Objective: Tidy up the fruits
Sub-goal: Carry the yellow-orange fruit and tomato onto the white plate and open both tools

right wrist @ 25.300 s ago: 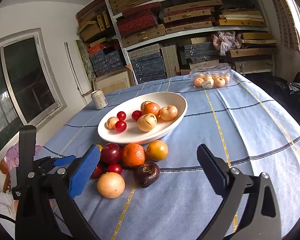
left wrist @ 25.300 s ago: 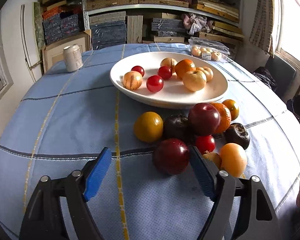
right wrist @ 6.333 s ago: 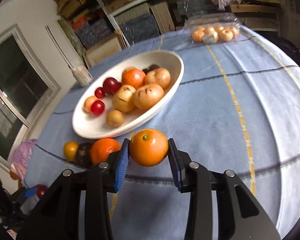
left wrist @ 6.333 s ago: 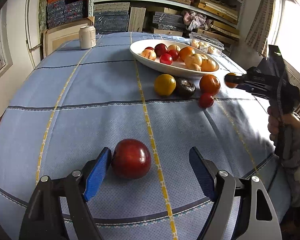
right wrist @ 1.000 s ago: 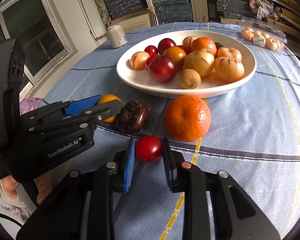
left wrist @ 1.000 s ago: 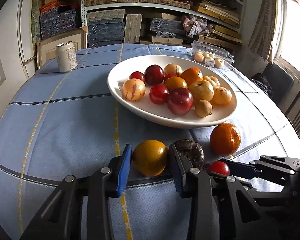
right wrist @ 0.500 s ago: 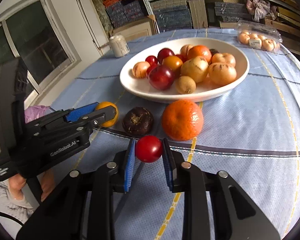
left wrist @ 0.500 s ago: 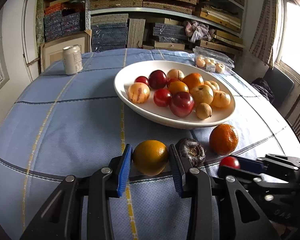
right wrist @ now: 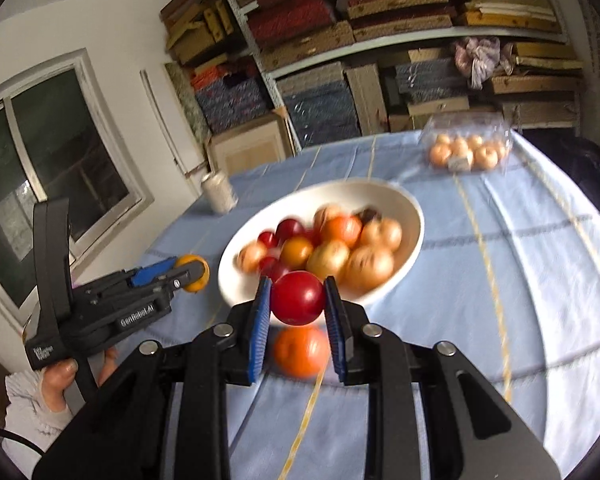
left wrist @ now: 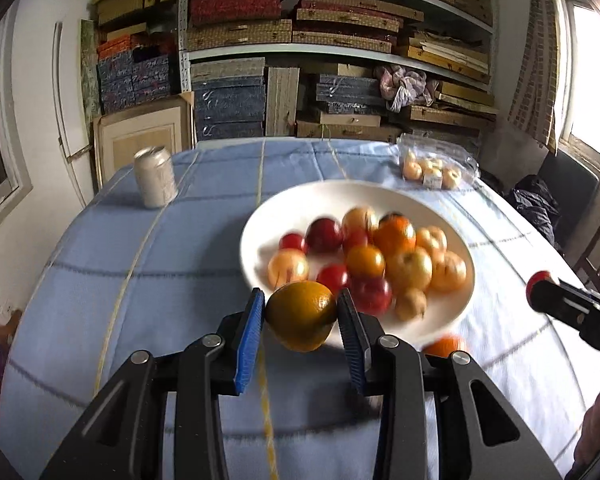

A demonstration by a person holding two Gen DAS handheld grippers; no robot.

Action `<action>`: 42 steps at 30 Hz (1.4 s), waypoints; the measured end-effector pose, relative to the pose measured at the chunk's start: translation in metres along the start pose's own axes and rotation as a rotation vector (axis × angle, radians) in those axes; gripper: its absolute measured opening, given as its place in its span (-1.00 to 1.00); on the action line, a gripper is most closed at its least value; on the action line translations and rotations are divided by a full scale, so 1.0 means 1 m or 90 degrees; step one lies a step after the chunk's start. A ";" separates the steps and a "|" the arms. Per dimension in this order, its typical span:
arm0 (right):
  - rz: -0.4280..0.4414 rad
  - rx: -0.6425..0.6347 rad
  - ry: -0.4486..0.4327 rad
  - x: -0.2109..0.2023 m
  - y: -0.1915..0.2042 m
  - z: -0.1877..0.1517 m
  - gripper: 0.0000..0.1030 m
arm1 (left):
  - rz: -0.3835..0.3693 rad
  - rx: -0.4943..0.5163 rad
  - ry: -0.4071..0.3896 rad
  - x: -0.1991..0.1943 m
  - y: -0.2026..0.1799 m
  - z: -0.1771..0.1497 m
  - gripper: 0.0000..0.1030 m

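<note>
Left tongs (left wrist: 301, 322) clamp a yellow-orange fruit (left wrist: 301, 315); right tongs (right wrist: 297, 303) clamp a small red fruit (right wrist: 298, 298). The white bowl (left wrist: 260, 220) lies just ahead of both, below them.

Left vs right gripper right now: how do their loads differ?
The left gripper holds a yellow-orange fruit; the right gripper holds a red fruit. The yellow-orange fruit is larger, so the left jaws stand wider than the right. Both fruits are clamped between blue pads, off the table, near the white bowl.
</note>
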State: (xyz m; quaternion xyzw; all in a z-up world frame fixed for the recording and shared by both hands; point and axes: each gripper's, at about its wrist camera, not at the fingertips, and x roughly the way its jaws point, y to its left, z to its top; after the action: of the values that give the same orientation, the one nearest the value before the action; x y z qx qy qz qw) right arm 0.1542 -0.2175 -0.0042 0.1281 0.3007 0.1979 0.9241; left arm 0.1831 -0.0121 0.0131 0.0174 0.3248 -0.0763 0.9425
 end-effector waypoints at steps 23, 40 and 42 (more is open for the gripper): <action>-0.037 -0.067 0.053 0.145 0.012 0.066 -0.51 | 0.002 -0.001 0.026 0.076 -0.001 0.018 -0.27; -0.043 -0.077 0.035 0.140 0.011 0.065 -0.15 | 0.012 0.006 0.023 0.075 -0.005 0.015 -0.26; -0.043 -0.079 0.034 0.137 0.012 0.065 -0.15 | 0.012 0.007 0.020 0.073 -0.005 0.015 -0.26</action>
State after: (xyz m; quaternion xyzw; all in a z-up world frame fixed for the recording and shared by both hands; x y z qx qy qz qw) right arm 0.2918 -0.1534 -0.0181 0.0549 0.3166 0.1885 0.9280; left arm 0.2487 -0.0281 -0.0199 0.0267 0.3388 -0.0686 0.9380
